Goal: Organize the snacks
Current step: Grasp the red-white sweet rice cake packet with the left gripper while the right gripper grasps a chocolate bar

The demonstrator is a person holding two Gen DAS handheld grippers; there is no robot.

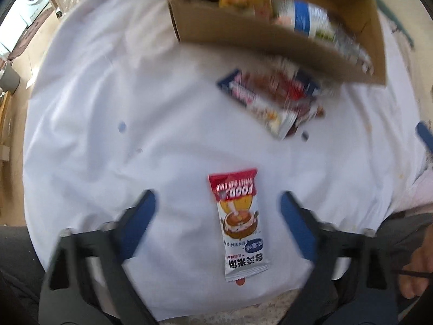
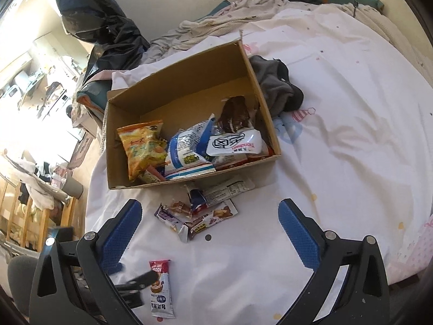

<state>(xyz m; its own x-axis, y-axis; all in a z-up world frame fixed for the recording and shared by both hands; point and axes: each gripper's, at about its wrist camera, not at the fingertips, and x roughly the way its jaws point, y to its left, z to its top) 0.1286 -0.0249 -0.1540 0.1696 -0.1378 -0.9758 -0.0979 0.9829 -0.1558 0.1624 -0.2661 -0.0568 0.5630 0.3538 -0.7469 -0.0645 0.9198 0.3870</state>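
A red and white rice cake packet lies flat on the white bedsheet between the fingers of my open left gripper. It also shows in the right wrist view, with a left gripper finger at its left side. A small pile of snack bars lies in front of a cardboard box that holds several snack bags. My right gripper is open and empty, above the sheet near the pile.
A grey cloth lies against the box's right side. Dark bags and bedding are piled behind the box. The bed edge drops to the floor at left, with a wooden rack. A hand shows at the lower right.
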